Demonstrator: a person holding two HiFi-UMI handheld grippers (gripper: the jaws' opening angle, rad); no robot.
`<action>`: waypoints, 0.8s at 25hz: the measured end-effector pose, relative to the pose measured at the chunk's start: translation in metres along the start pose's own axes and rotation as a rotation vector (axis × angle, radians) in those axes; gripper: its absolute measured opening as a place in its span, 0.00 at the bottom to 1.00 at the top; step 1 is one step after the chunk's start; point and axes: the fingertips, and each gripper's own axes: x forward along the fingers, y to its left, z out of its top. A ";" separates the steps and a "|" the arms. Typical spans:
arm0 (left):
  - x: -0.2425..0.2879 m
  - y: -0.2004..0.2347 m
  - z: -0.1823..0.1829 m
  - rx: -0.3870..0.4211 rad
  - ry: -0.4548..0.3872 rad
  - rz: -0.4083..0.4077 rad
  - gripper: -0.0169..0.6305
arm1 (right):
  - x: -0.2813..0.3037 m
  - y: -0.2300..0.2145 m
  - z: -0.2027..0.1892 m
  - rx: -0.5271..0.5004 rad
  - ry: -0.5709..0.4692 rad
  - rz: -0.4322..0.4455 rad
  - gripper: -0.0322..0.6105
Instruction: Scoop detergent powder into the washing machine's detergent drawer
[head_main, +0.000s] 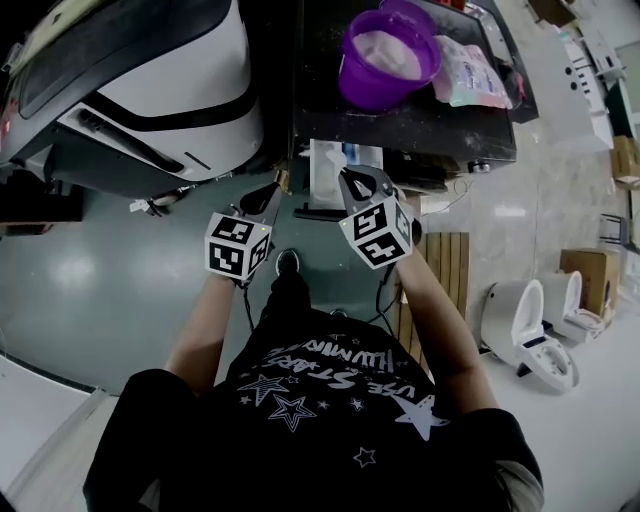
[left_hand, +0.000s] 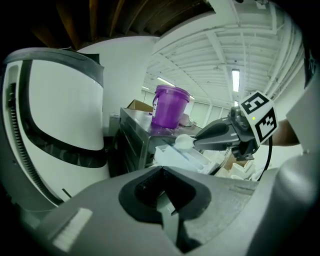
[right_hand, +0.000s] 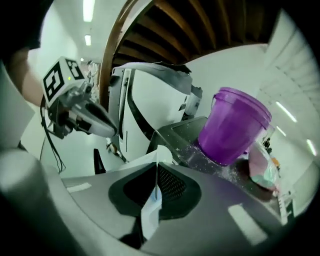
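**Scoop over the open drawer**

The white scoop (left_hand: 183, 142) is small and round-bowled, and whether it holds powder cannot be told. The right gripper (head_main: 348, 180) is clamped on its thin handle and holds it just above the white drawer (head_main: 330, 162). The drawer stands pulled out from the near edge of the dark washer (head_main: 430, 128). The left gripper (head_main: 268, 195) hangs just left of the drawer, jaws together on nothing.

Open floor lies left and near. A white machine (head_main: 170, 90) closes the far left. The purple bucket (head_main: 362, 95) of white powder (head_main: 390, 52) stands far on the washer top, with specks spilled beside it.

There is one scoop, one drawer, one bucket, one bag (head_main: 470, 72) and two toilets (head_main: 525, 322).
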 end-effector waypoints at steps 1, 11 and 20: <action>-0.002 -0.006 0.000 0.001 -0.007 0.004 0.03 | -0.005 0.001 0.000 0.051 -0.017 0.018 0.10; -0.036 -0.060 -0.009 -0.022 -0.073 0.085 0.03 | -0.068 0.010 -0.026 0.315 -0.121 0.132 0.10; -0.069 -0.122 -0.027 -0.017 -0.126 0.129 0.03 | -0.136 0.031 -0.067 0.331 -0.182 0.127 0.10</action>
